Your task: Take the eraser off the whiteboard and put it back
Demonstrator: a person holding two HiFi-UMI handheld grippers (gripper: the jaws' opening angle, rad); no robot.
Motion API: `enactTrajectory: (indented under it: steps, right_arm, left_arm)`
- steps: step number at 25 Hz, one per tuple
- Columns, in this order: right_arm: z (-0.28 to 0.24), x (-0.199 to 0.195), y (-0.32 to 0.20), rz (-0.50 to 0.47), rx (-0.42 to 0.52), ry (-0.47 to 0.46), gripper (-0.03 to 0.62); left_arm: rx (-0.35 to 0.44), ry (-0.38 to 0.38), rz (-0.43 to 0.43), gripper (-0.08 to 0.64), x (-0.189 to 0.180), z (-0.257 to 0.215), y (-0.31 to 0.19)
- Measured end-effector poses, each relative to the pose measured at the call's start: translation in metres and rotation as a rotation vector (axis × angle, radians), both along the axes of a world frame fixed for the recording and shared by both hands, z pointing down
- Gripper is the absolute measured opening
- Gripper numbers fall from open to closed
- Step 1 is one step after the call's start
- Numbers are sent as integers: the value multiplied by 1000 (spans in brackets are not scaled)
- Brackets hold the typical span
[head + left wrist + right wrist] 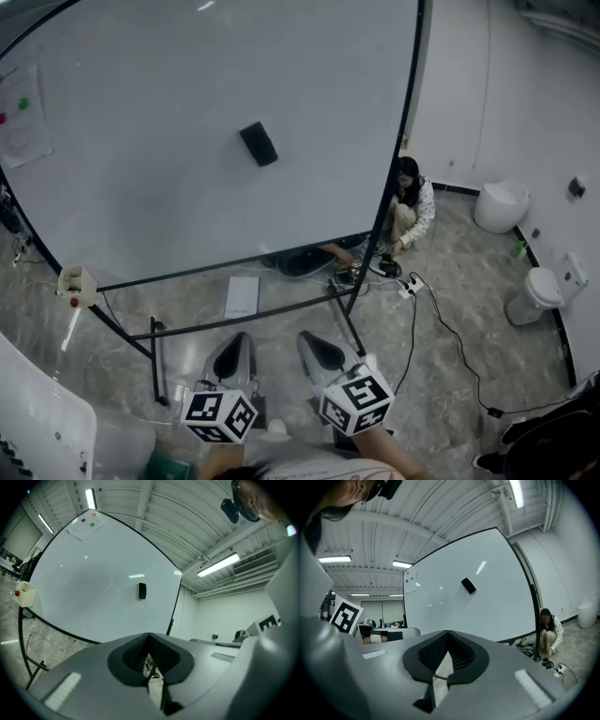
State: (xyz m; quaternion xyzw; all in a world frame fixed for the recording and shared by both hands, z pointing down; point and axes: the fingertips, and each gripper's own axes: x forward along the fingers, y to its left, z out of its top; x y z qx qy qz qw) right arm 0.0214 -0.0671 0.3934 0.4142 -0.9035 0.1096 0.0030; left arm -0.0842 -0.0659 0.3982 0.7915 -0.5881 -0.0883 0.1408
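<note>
- A sheet of paper [21, 120] with coloured magnets is stuck at the far left edge of the whiteboard [169, 84].
- A small pale box [77, 284] hangs at the board's lower left corner, on the stand.
- The whiteboard stands on a black frame on the grey floor and fills the far left and middle of the scene.
- The eraser [258, 143] is a dark block stuck tilted on the board face, a little right of its middle and well apart from both grippers.
- The left gripper view shows the eraser [142, 591] straight ahead, and the right gripper view shows it [468, 585] up and slightly right.
- A flat white sheet [242, 296] lies on the floor under the board.
- The left gripper [241, 337] is near the person, pointing toward the board. Its jaws are clenched tip to tip [149, 637] with nothing between them.
- The right gripper [311, 337] is just beside it on the right. Its jaws are likewise pressed together [447, 633] and empty.
- A person [410, 208] crouches on the floor at the board's right edge.
- A black cable [441, 328] trails across the floor from there.
- Two white tubs [500, 204] stand by the right wall.
</note>
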Motion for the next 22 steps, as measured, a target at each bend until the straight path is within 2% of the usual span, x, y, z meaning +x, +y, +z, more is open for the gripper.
enactTrajectory:
  steps: [5,9,11,17,22]
  right_arm:
    - [-15,-24,-54,47,77,24,2]
    - [-30,-40,-89,44,133,57,2]
    - [-41,-48,-108,35,170,87,63]
    - [-105,-54,-176,111,386,240,135]
    - [-145,-60,-236,138,458,311,215]
  left_arm:
    - [7,23,22,0,-22,-1,-44]
    - [-11,51,13,0,-41,6,-66]
    - [-22,58,13,0,-48,9,-79]
    - [-30,70,8,0,-57,9,-116]
    - [-2,58,-21,0,-61,-5,-152]
